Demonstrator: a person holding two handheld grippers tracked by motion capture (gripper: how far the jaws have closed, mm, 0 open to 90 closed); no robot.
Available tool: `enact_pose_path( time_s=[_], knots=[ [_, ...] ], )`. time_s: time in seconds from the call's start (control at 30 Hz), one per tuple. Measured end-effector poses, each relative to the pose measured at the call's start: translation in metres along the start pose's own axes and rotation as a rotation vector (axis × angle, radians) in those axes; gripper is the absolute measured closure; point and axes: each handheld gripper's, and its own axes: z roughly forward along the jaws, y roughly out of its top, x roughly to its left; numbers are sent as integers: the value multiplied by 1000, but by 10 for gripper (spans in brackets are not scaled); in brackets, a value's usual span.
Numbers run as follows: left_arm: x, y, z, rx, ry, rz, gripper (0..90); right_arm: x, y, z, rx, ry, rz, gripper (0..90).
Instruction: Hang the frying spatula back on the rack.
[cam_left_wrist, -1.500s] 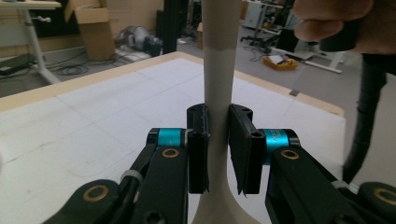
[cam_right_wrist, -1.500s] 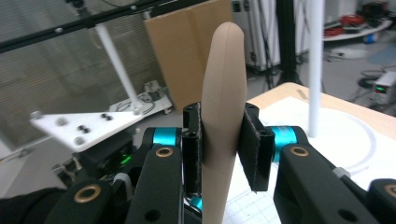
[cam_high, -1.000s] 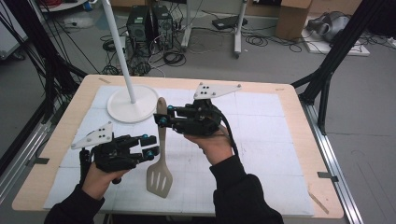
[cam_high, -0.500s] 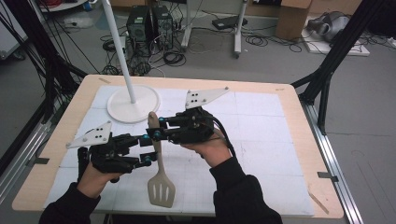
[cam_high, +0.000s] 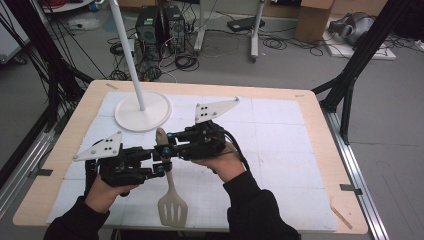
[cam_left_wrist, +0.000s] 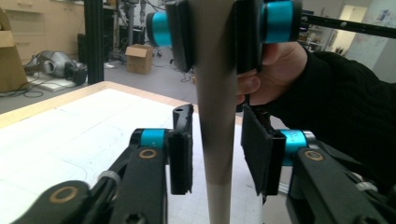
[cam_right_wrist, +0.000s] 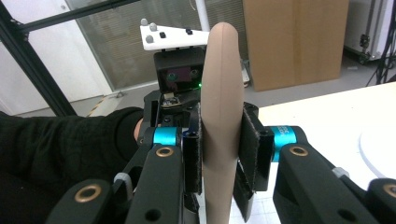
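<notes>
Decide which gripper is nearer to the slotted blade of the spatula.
Left. The left gripper has its jaws around the handle lower down, just above the spatula's blade. The right gripper clamps the handle higher up, near its rounded end, farther from the blade.

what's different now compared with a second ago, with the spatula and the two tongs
The right tongs carried the spatula toward the near left of the table, keeping their grip on its handle. The left tongs came up around the handle below them, and their jaws have just been closing; a gap shows beside one pad, so no grip yet. The white stand stayed put.
</notes>
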Motion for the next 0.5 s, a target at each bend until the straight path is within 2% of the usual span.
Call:
enact_pose_path(
  time_s=[0.13, 0.3, 0.33, 0.37, 0.4, 0.43, 0.47, 0.5],
  knots=[
    [1, 0, -1, -3, -3, -3, 732, -1, -2, 1, -10, 15, -1, 727],
    [0, 0, -1, -2, 21, -8, 743, 0, -4, 1, -18, 7, -4, 722],
    [0, 0, -1, 1, 37, -8, 748, 0, -5, 0, -34, -20, 10, 622],
    [0, 0, -2, 12, 56, 3, 749, 0, -5, -1, -43, -39, 14, 560],
    [0, 0, -2, 12, 56, 3, 750, 0, -5, -1, -43, -39, 14, 560],
    [0, 1, -2, 14, 79, -4, 751, 0, -6, -8, -79, -83, 22, 481],
    [0, 1, -2, 14, 79, -4, 751, 0, -6, -8, -79, -83, 22, 481],
    [0, 2, -4, 11, 100, -8, 751, 2, -9, -18, -96, -132, 25, 416]
  ],
)
